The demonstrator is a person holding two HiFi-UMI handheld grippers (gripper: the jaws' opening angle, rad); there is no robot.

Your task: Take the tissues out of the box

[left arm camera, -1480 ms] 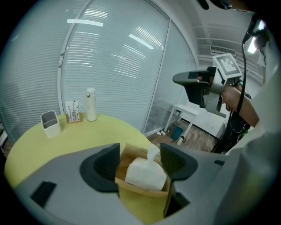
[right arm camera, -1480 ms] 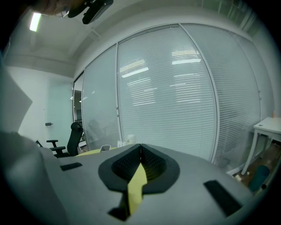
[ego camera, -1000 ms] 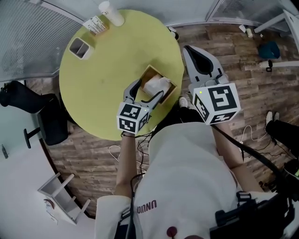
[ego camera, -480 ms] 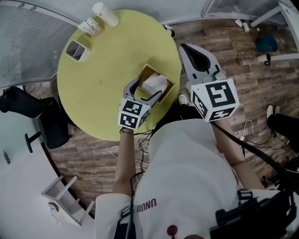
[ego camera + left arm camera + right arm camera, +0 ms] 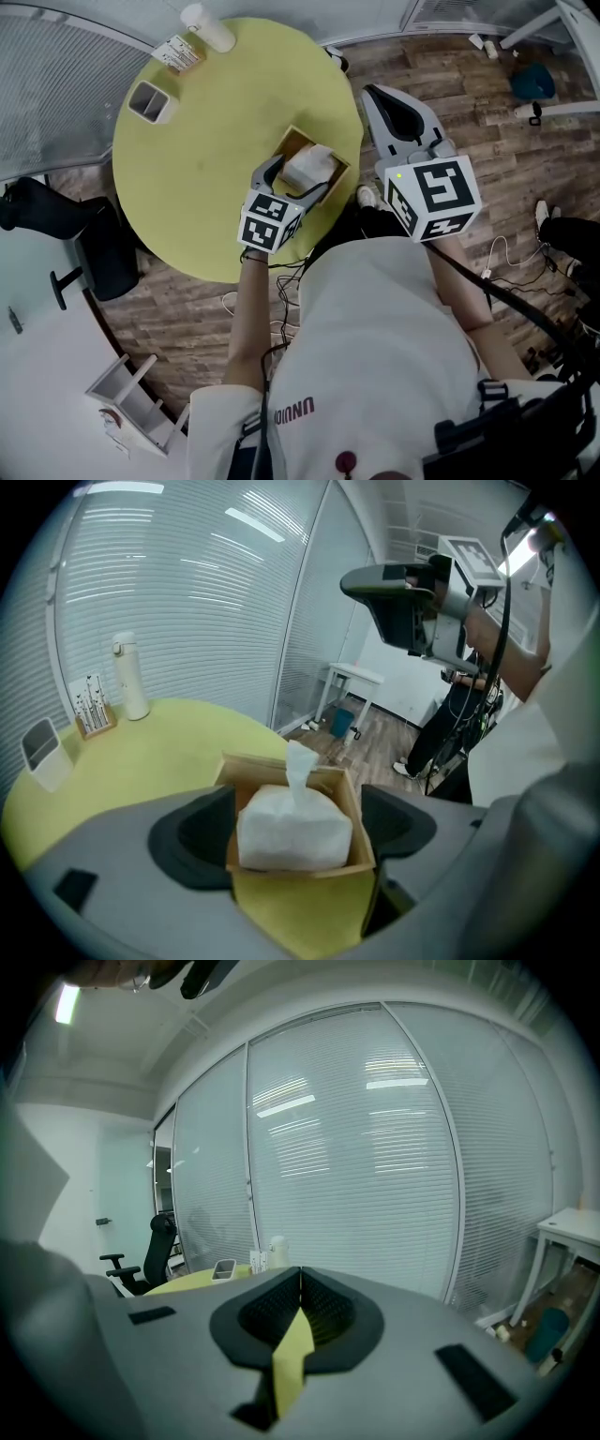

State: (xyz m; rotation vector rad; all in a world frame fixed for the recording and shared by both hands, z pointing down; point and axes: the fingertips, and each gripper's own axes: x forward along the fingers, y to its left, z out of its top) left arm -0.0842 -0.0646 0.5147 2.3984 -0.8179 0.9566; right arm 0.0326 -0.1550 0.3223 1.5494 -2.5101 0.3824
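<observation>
I have left tongs wide apart, just been opening, straddling box of tissues on yellow counter | right tongs closed together, empty, beside counter.

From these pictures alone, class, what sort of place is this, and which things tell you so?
Most likely an office or meeting room: glass walls with slatted blinds, a black swivel chair, and a round yellow table on wood-look flooring.

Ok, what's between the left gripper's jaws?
The box with the tissues, shown in the left gripper view. The left gripper has just been opening its jaws, which flank the box, wide apart.
</observation>
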